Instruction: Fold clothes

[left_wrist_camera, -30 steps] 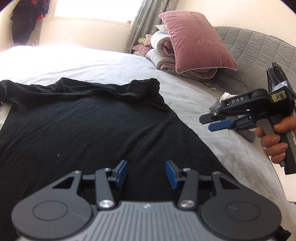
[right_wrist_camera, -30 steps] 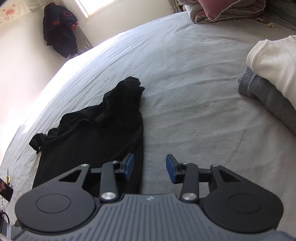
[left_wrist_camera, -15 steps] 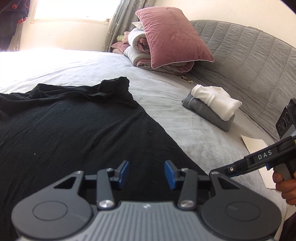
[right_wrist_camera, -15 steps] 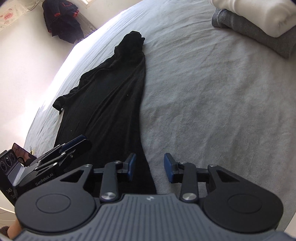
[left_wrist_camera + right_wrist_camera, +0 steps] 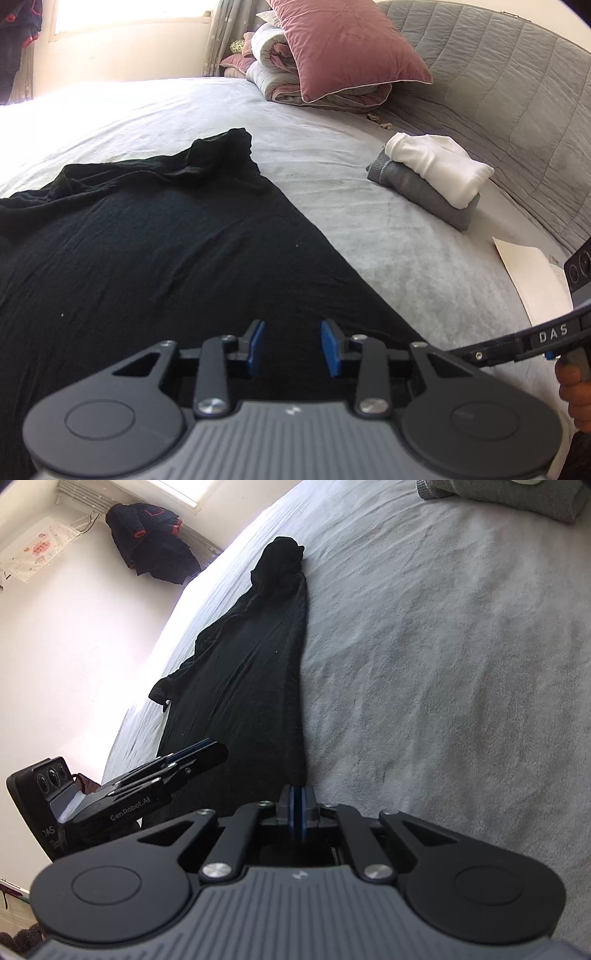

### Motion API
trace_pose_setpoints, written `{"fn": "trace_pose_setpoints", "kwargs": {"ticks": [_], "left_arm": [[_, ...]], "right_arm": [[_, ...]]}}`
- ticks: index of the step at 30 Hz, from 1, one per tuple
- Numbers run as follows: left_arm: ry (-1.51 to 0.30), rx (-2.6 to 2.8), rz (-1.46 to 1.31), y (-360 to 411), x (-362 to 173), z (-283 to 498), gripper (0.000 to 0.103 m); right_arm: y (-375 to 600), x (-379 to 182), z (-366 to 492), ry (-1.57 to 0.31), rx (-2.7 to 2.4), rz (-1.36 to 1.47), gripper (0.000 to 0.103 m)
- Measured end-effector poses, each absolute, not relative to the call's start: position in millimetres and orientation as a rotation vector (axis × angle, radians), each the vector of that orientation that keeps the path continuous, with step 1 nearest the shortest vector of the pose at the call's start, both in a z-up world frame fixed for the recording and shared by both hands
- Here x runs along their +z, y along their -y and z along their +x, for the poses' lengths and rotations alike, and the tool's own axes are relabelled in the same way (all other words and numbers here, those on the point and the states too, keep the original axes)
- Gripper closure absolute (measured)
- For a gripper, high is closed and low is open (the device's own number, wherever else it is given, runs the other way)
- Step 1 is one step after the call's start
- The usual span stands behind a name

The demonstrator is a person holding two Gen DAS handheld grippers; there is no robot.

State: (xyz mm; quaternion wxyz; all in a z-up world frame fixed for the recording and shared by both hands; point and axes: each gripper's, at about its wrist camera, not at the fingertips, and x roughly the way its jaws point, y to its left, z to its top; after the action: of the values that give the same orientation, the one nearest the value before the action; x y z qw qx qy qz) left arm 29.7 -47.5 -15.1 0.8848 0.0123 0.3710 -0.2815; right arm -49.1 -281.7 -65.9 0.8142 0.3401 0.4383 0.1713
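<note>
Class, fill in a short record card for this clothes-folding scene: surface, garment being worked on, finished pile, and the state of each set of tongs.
Surface: grey bed
Garment: black top, spread flat, unfolded
Finished pile: white folded garment on top of grey folded garment, near the headboard
Left tongs: open, over the black top
Right tongs: shut at the top's near edge; whether they pinch cloth cannot be told

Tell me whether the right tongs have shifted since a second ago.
Yes. The right tongs pulled back toward the black garment's near hem, away from the folded stack, and closed.
</note>
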Motion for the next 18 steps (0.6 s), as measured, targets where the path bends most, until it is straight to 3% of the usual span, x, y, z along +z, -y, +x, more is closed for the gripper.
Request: {"fn": "trace_pose_setpoints", "kwargs": {"ticks": [4, 18], "left_arm": [[-0.816, -0.575, 0.077, 85.4, 7.9, 58.4, 0.069], [-0.96, -0.326, 0.461, 210.8, -22.7, 127.4, 0.069]], "right_arm": [[278.7, -62.3, -44.4, -0.946, 0.387, 0.735, 0.087], [303.6, -73.7, -50.0, -1.011, 0.375, 0.83, 0.087]]}}
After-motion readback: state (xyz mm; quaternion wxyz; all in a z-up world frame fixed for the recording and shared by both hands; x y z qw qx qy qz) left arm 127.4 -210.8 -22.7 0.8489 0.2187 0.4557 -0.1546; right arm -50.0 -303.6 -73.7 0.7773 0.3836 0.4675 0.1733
